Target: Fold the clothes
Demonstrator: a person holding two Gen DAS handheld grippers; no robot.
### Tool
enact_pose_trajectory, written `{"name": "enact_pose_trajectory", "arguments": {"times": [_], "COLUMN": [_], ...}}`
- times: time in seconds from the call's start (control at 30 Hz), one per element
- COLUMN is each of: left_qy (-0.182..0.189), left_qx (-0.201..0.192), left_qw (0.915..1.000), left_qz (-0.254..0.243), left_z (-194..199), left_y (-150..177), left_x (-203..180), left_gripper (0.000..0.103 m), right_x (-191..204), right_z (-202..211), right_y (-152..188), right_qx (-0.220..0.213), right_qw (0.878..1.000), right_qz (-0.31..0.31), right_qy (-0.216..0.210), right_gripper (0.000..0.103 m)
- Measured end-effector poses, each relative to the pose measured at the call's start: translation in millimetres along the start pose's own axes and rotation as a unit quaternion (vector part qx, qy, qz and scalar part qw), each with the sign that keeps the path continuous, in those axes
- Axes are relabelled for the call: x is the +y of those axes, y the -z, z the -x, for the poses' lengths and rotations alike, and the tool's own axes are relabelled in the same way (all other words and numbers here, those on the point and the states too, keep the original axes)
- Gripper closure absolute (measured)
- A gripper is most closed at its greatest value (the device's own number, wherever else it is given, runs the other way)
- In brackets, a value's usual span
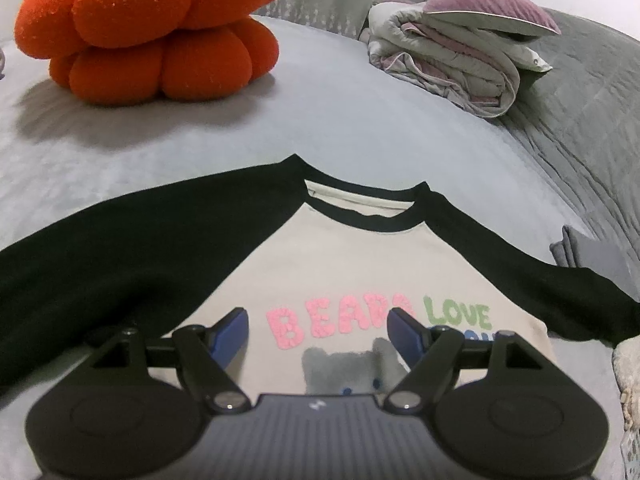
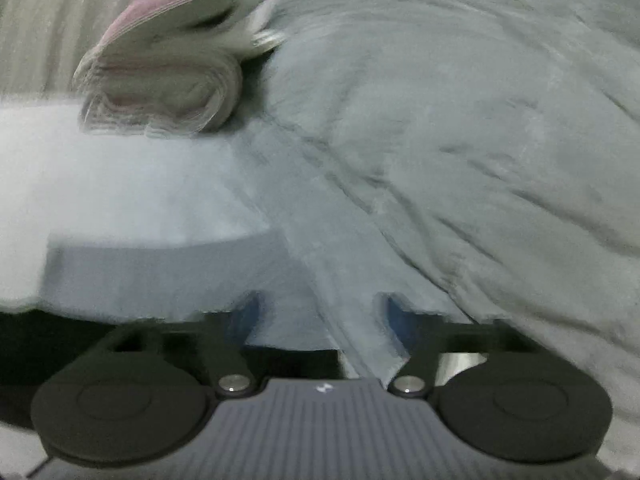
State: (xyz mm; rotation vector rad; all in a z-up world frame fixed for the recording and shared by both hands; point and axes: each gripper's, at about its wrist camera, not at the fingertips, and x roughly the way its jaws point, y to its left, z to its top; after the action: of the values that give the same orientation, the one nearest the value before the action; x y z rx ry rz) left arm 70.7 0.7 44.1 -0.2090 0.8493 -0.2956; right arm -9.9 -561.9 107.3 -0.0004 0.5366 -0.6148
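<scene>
Lying flat and face-up on the grey bed [image 1: 320,120], the raglan shirt [image 1: 360,264] had its black sleeves spread to either side and its collar turned away from the camera — a layout that looked ready for a first fold. From the left wrist view, the left claw [image 1: 319,332] hung released above the printed chest, blue fingers [image 1: 232,330] wide apart with the pink lettering showing between them and nothing gripped. An orange cushion [image 1: 152,28] and a folded quilt [image 1: 452,56] sat well beyond the collar, clear of the working area.

From the right wrist view — heavily blurred — the right claw [image 2: 320,316] was likewise released, nothing lodged between its fingers. It faced the rumpled grey blanket [image 2: 460,140] and the bed's pale sheet [image 2: 120,184]; a dark band at the lower left edge was probably the shirt's sleeve, beside and below the claw, though blur prevented certainty.
</scene>
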Motion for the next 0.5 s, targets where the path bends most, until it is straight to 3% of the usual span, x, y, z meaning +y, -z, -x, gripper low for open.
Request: {"name": "enact_pose_trajectory", "arguments": {"times": [0.1, 0.17, 0.27, 0.33, 0.43, 0.5], "left_qy": [0.000, 0.000, -0.001, -0.002, -0.003, -0.002], "left_qx": [0.000, 0.000, 0.002, 0.004, 0.004, 0.003], "left_qw": [1.0000, 1.0000, 1.0000, 1.0000, 1.0000, 1.0000], "left_qz": [0.000, -0.001, -0.001, -0.002, -0.003, -0.003], "left_z": [0, 0, -1, -2, -2, -1], "left_y": [0, 0, 0, 0, 1, 0], "left_x": [-1, 0, 0, 0, 0, -1], "left_gripper": [0.025, 0.025, 0.025, 0.025, 0.025, 0.025], "right_x": [-27, -28, -13, -2, 2, 0], "right_z": [-7, -11, -16, -23, -20, -10], "right_y": [10, 12, 13, 17, 16, 11], "right_qx": [0.033, 0.049, 0.072, 0.103, 0.096, 0.068], "right_qw": [0.998, 0.997, 0.997, 0.994, 0.995, 0.998], "right_qz": [-0.050, -0.055, -0.018, 0.009, 0.021, 0.007], "right_qy": [-0.018, -0.029, -0.036, -0.020, -0.004, -0.011], "right_gripper": [0.023, 0.032, 0.048, 0.072, 0.087, 0.091]}}
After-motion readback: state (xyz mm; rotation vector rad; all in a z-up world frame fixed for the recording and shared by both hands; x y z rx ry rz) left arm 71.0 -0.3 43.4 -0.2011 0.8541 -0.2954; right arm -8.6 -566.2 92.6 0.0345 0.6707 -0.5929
